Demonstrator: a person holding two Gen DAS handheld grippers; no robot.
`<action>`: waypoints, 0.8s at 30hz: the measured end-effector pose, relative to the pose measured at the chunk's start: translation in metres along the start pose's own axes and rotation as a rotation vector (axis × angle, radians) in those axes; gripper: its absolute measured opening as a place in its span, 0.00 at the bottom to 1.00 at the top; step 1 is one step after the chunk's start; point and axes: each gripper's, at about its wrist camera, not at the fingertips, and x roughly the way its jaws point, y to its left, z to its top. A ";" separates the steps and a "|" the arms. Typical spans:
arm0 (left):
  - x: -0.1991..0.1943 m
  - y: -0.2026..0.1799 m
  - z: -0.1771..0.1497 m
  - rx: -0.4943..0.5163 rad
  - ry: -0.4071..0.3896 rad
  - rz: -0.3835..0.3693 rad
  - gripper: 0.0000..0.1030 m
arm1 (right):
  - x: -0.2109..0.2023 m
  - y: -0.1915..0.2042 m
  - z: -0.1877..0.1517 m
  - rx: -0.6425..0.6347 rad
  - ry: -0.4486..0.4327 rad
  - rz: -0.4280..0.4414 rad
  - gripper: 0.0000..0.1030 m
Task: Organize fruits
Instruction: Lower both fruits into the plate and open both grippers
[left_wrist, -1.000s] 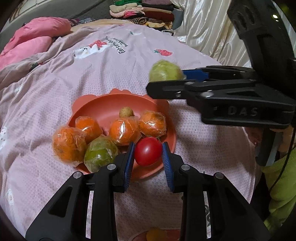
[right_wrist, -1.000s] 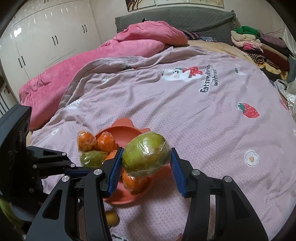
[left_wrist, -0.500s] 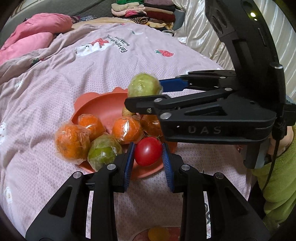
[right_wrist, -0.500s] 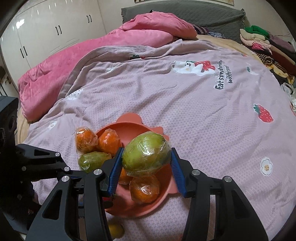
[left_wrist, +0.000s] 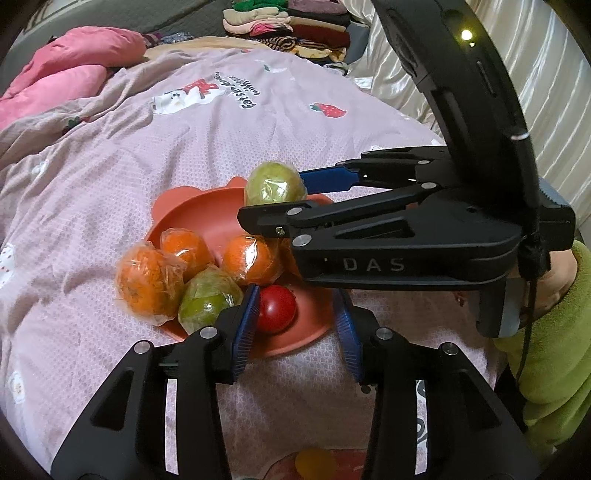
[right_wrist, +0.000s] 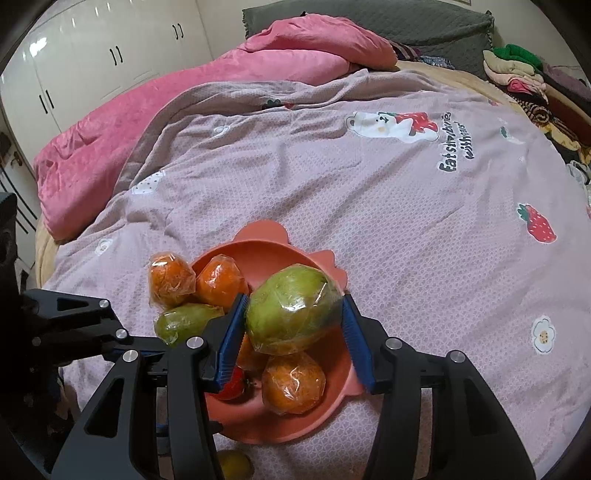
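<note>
bed: mauve quilt w/ strawberry prints
blanket: pink, far side
wardrobe: white doors, back left
clothes: folded stack

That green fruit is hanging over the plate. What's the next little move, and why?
Probably lower the right tool a little and open it. It grips the green fruit above the plate, whose far part is bare. The left tool has opened around the tomato, so that one looks placed.

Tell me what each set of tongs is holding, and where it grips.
The right tongs clamp the wrapped green fruit across its sides. The left tongs stand open around the tomato, holding nothing.
</note>
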 end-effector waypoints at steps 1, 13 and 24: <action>-0.001 0.000 0.000 0.000 -0.001 0.000 0.32 | 0.000 0.000 0.000 0.002 0.000 0.002 0.49; -0.004 0.000 0.000 -0.001 -0.007 -0.002 0.32 | -0.013 -0.009 -0.001 0.036 -0.024 0.022 0.59; -0.008 0.001 0.002 -0.002 -0.015 0.006 0.36 | -0.030 -0.016 -0.002 0.055 -0.059 0.001 0.66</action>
